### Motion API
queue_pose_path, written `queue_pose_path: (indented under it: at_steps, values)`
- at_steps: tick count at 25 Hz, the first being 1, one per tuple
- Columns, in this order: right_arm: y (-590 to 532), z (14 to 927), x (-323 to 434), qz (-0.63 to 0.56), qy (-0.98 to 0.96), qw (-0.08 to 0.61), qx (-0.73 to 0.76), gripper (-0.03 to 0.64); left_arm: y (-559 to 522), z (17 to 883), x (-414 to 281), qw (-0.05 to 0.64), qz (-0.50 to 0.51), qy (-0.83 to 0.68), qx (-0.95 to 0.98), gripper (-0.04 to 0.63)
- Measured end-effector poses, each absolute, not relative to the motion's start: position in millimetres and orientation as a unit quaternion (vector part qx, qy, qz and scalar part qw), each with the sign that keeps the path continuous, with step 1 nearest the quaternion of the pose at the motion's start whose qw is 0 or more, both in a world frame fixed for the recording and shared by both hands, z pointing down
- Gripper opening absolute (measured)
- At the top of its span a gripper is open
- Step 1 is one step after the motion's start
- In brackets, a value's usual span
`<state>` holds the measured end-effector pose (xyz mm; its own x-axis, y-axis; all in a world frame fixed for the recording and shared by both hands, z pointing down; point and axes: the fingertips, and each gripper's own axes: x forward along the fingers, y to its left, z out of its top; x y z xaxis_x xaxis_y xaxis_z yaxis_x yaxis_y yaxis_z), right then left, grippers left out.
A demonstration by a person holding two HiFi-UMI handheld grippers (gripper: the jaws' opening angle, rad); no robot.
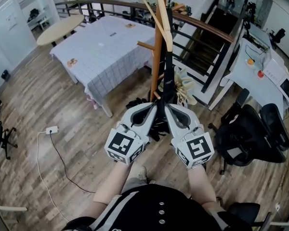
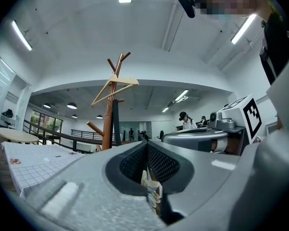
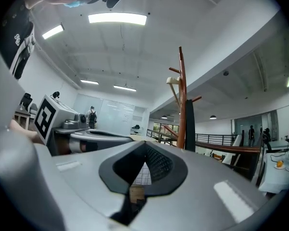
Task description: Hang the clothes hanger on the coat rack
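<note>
Left tongs (image 2: 147,143): my jaws together, empty.
Right tongs (image 3: 145,144): jaws together, empty, just beside my left.
Pale wooden triangular hanger (image 2: 116,83): ahead, above both tongs, atop the brown wooden coat rack (image 2: 108,124).
Hanger's long axis: slanted, right end higher.

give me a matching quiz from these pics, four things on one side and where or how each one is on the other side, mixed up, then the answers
Things:
1. clothes hanger
2. power strip
3. checked tablecloth
4. right gripper

Place or state:
a. white, lying on the wood floor
b. jaws together, nothing between them
c. hung high on the coat rack
d. spread out flat, left of the coat rack in the head view

Pairs: 1-c, 2-a, 3-d, 4-b
</note>
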<state>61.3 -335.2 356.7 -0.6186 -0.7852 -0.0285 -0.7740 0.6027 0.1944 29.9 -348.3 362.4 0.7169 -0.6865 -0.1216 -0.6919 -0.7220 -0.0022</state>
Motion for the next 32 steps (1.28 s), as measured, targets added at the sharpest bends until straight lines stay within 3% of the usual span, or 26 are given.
queue_pose_path:
  at_steps: [32]
  values:
    - [-352.1,368.5,52.8,-0.08,-0.899,0.051,0.427,-0.002,-358.1,371.2,32.2,0.021,0.028,0.359,-0.933,0.003]
